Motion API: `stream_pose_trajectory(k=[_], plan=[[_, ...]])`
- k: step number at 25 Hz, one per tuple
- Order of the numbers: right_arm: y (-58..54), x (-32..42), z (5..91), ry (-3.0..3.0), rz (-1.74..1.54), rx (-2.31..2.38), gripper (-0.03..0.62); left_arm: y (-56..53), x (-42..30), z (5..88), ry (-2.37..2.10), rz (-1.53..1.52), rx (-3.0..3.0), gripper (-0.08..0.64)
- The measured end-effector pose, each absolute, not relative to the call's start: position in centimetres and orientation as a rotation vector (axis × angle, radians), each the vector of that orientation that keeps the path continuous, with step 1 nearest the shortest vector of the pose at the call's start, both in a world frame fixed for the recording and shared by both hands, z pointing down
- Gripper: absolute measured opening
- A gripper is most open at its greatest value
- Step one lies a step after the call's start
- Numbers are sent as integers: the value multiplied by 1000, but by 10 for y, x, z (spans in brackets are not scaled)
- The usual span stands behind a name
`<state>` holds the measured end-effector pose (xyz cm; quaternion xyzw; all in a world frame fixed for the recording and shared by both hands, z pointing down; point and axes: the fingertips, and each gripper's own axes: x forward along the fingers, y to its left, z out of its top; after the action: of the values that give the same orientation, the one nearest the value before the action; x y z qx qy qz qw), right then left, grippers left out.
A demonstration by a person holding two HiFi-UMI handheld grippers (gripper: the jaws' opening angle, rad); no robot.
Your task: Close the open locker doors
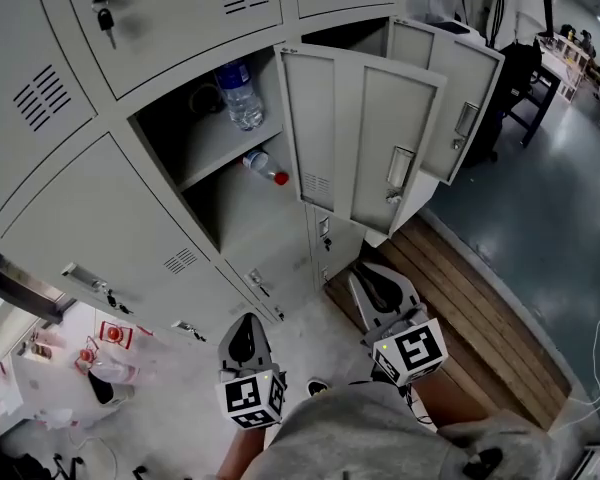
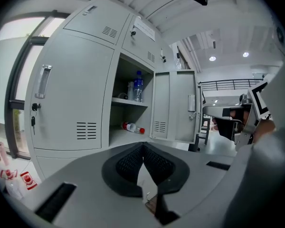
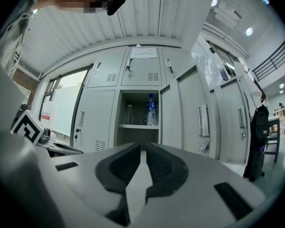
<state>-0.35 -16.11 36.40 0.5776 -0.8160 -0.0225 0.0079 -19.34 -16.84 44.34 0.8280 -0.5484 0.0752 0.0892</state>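
Observation:
The grey lockers have an open compartment with an upright water bottle (image 1: pixel 240 93) (image 2: pixel 138 85) (image 3: pixel 151 110) on its shelf and a red-capped bottle (image 1: pixel 265 168) (image 2: pixel 132 127) lying below. Its door (image 1: pixel 365 138) (image 2: pixel 173 106) (image 3: pixel 180 113) hangs open to the right. A second open door (image 1: pixel 465 98) (image 3: pixel 228 122) stands behind it. My left gripper (image 1: pixel 247 323) (image 2: pixel 142 145) is shut and empty, low in front of the compartment. My right gripper (image 1: pixel 368 273) (image 3: pixel 143 145) points level at the same opening, apart from the doors, its jaws a narrow slit apart with nothing between.
Keys (image 1: pixel 105 18) hang in a closed upper locker's lock. A wooden platform (image 1: pixel 470 298) runs along the floor at the right. Red-labelled bottles (image 1: pixel 110 353) stand on the floor at the left. A black desk (image 1: pixel 540 73) stands at the far right.

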Motion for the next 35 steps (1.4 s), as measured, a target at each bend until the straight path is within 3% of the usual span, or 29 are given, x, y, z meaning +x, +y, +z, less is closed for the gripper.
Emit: stream_pose_trajectory(k=[13, 19, 25, 35], plan=[[-167, 77, 353, -2451, -98, 1958, 55, -172, -151, 445, -1579, 240, 2493, 7], [-186, 125, 346, -2543, 36, 1975, 57, -173, -131, 439, -1643, 208, 2454, 8], [-215, 156, 344, -2675, 144, 1849, 129, -175, -104, 432, -1699, 211, 2415, 8], [-249, 168, 331, -2873, 75, 1622, 130, -169, -76, 434, -1820, 220, 2329, 8]])
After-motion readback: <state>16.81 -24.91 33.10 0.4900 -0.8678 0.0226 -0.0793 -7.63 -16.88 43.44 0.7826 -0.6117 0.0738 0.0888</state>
